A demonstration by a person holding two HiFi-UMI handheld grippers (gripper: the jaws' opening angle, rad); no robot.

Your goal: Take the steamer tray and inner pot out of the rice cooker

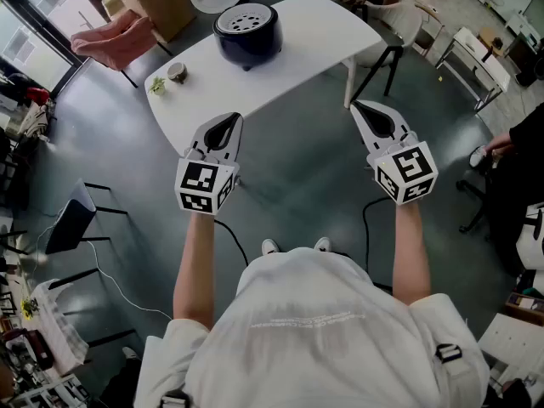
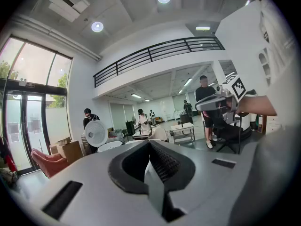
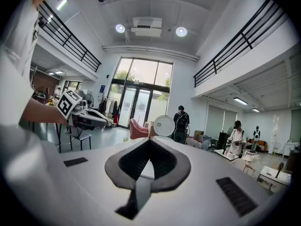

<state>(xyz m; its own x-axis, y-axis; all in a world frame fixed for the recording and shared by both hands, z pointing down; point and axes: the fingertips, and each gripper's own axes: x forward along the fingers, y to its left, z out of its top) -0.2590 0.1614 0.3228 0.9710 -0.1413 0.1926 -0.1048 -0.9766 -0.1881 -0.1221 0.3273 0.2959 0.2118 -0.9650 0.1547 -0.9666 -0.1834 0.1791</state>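
White bench (image 1: 314,32) carries dark round rice cooker (image 1: 247,34), ahead of left tool (image 1: 229,124), right tool (image 1: 365,113); both closed, empty.

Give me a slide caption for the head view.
Person holds the left gripper and right gripper shut and empty, short of the white table bearing the dark rice cooker.
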